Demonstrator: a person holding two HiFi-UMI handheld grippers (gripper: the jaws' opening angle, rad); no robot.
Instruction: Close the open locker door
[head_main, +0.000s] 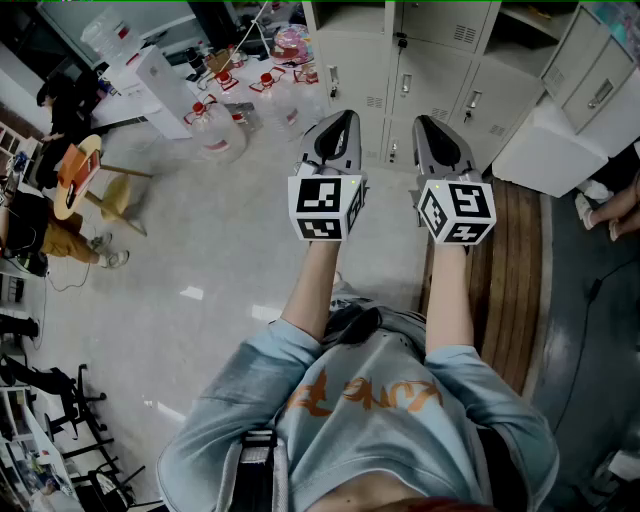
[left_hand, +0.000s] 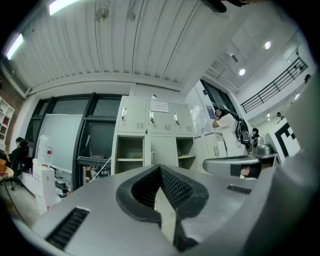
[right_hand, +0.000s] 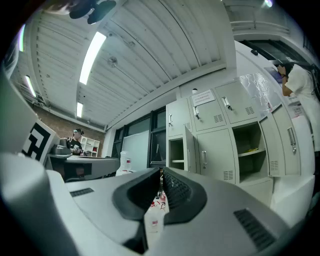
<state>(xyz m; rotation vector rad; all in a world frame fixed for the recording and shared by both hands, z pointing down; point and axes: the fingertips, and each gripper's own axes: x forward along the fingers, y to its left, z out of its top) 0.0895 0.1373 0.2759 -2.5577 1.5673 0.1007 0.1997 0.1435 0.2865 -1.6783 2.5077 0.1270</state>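
Observation:
A bank of grey lockers (head_main: 440, 80) stands a short way ahead of me. In the right gripper view one locker door (right_hand: 190, 150) stands swung out, edge-on, beside its open compartment (right_hand: 176, 156); another compartment (right_hand: 249, 145) further right is also open. The left gripper view shows two open compartments (left_hand: 129, 155) (left_hand: 185, 153) on either side of a closed door (left_hand: 163, 150). My left gripper (head_main: 341, 125) (left_hand: 159, 171) and right gripper (head_main: 428, 128) (right_hand: 161, 172) are held side by side in the air, pointing at the lockers and well short of them. Both are shut with nothing between the jaws.
Several water jugs (head_main: 215, 125) stand on the floor at the left of the lockers. A white box (head_main: 555, 150) and a wooden platform (head_main: 510, 270) lie to the right. A seated person (head_main: 60, 100) is far left, someone's feet (head_main: 600, 205) far right.

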